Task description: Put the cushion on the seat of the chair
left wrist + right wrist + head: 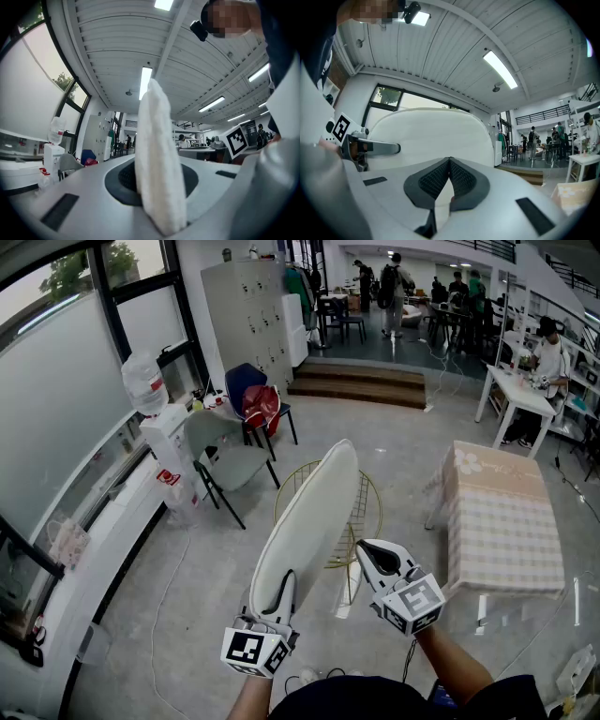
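Both forearms reach forward with the grippers level. The left gripper (283, 594) is clamped on the lower edge of the white cushion (309, 517), which stands on edge above the gold wire chair (368, 507). The right gripper (373, 557), pads pressed together on nothing, sits just beside the cushion's right face. Bare floor (394, 442) rings the chair, with a checked-cloth table (502, 521) near its right and a grey chair (220, 442) to its left.

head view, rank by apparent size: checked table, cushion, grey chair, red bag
1. checked table
2. cushion, though it is held close to the camera, which makes it look larger
3. grey chair, not far behind the cushion, and it stands farther off
4. red bag
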